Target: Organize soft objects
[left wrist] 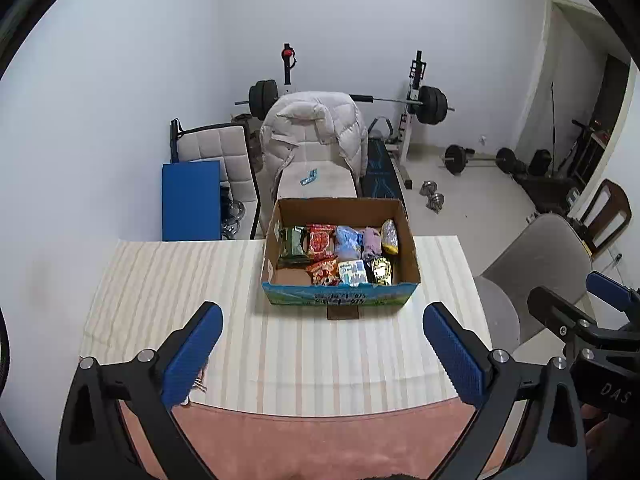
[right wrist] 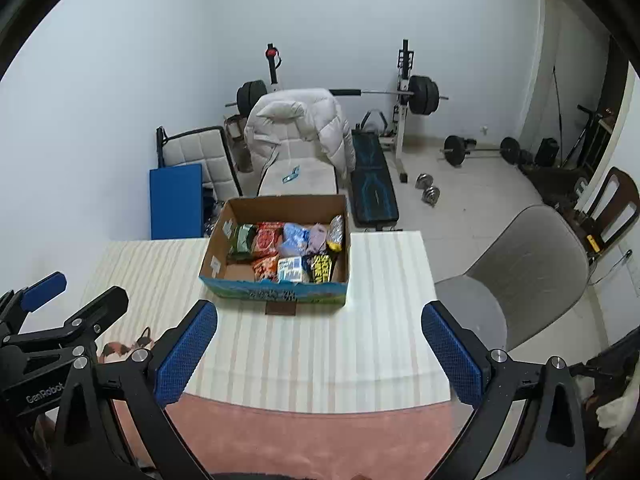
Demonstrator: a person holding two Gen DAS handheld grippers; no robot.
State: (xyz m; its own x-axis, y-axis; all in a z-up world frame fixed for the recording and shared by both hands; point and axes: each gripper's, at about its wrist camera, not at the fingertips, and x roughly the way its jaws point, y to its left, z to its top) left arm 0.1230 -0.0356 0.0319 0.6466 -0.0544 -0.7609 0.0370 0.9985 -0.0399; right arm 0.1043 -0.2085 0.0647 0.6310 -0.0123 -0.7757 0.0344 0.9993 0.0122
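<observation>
My left tool is spread wide, its blue pads well apart with nothing between them, held above the near part of the bench. My right tool is spread just as wide and grips nothing; it sits beside the left one, each showing at the edge of the other's view. Below both tools a pink cloth covers the near edge of the bench, and past it lies a pale striped covering.

Further out, at the far edge of the bench, stands an open cardboard box with a blue printed front. The soft packets lie inside it in two rows: a green one at the left, red ones next, blue and lilac ones in the middle, a yellow one at the right, and a white-blue and a black-yellow one in the near row. The near-left corner of the box floor is bare.

Beyond the bench a white puffy jacket hangs over a chair, with a barbell on its rack behind. A grey chair stands to the right of the bench.
</observation>
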